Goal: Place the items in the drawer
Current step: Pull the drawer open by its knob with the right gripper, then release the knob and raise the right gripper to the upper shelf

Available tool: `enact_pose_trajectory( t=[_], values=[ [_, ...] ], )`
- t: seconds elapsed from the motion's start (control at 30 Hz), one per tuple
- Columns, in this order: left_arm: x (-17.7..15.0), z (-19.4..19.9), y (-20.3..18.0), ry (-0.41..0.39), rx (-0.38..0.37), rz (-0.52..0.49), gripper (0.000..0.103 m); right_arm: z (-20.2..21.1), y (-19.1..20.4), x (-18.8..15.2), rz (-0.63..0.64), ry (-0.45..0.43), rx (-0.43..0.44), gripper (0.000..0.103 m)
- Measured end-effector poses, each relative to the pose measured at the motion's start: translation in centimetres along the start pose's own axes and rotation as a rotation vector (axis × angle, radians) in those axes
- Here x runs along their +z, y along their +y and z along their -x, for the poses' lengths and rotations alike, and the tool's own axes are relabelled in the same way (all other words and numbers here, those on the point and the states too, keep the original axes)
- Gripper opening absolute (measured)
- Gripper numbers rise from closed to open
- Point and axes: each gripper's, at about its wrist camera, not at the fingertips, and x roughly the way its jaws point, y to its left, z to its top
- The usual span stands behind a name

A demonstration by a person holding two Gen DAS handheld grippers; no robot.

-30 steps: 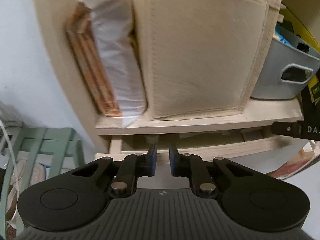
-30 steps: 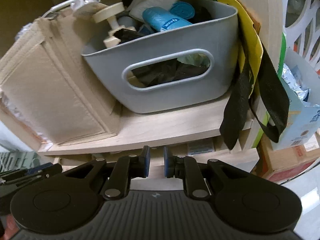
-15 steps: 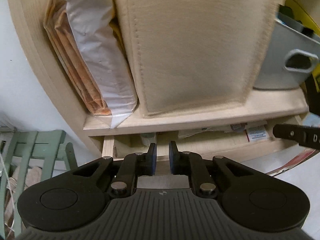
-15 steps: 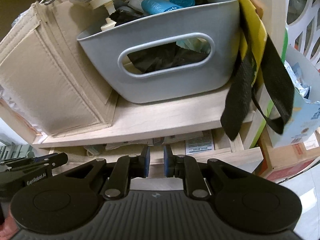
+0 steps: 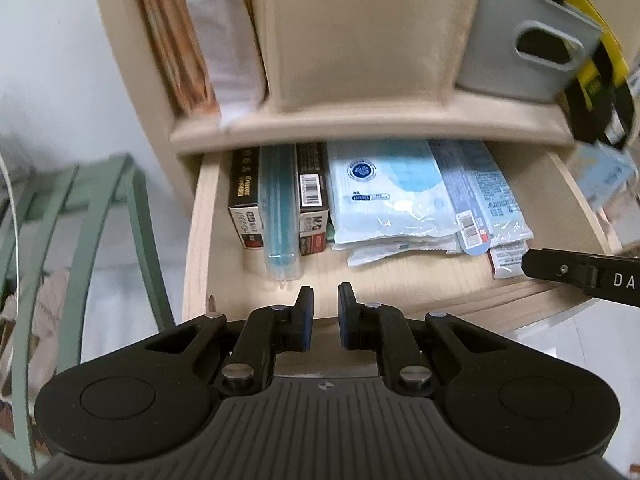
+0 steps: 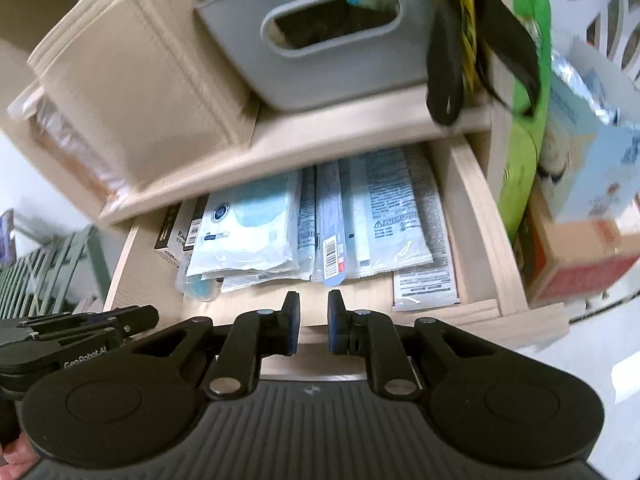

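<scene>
The light wooden drawer (image 5: 200, 248) (image 6: 476, 216) stands pulled out under the shelf. Inside lie two dark boxes (image 5: 312, 196), a clear blue tube (image 5: 280, 216) and several plastic packets of blue masks (image 5: 384, 188) (image 6: 248, 236). My left gripper (image 5: 325, 300) sits at the drawer's front edge, its jaws a narrow gap apart around the front panel, which its own body hides. My right gripper (image 6: 313, 300) sits the same way at the front edge, further right. The right gripper's side shows in the left wrist view (image 5: 580, 272).
On the shelf above stand a beige felt box (image 5: 352, 32) (image 6: 132, 92), a grey bin with a handle slot (image 5: 532, 44) (image 6: 332, 28) and paper parcels (image 5: 200, 40). A green chair (image 5: 100, 208) stands left; cartons and a black strap (image 6: 448, 60) hang right.
The drawer has slid out from nearly shut to wide open, showing its contents. Both grippers have moved back with its front edge and now look down into it.
</scene>
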Motion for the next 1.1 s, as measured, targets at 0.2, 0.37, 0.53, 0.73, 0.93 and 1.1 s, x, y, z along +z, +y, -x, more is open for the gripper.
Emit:
enact_pose_trajectory(
  t=[0.2, 0.37, 0.53, 0.73, 0.93, 1.1],
  values=[
    [-3.7, 2.3, -0.4, -0.008, 0.004, -0.07, 0.014, 2.5, -0.3, -4.2, 0.035, -0.002, 0.002, 0.017],
    [-5.3, 2.7, -0.7, 0.036, -0.005, -0.115, 0.014, 4.4, -0.7, -6.4, 0.004, 0.04, 0.019, 0.018],
    [-6.4, 2.5, -0.7, 0.092, -0.013, -0.108, 0.014, 5.6, -1.1, -7.9, -0.002, 0.077, 0.036, 0.018],
    [-8.2, 3.6, -1.0, 0.126, -0.011, -0.151, 0.014, 6.3, -0.1, -9.5, 0.042, 0.109, 0.011, 0.024],
    [-9.3, 4.2, -1.3, 0.105, -0.008, -0.203, 0.014, 6.6, 1.1, -10.4, 0.126, 0.138, -0.014, 0.031],
    [-9.4, 4.8, -1.2, 0.069, 0.035, -0.198, 0.037, 6.4, 1.2, -10.0, 0.112, 0.162, -0.002, 0.043]
  ],
)
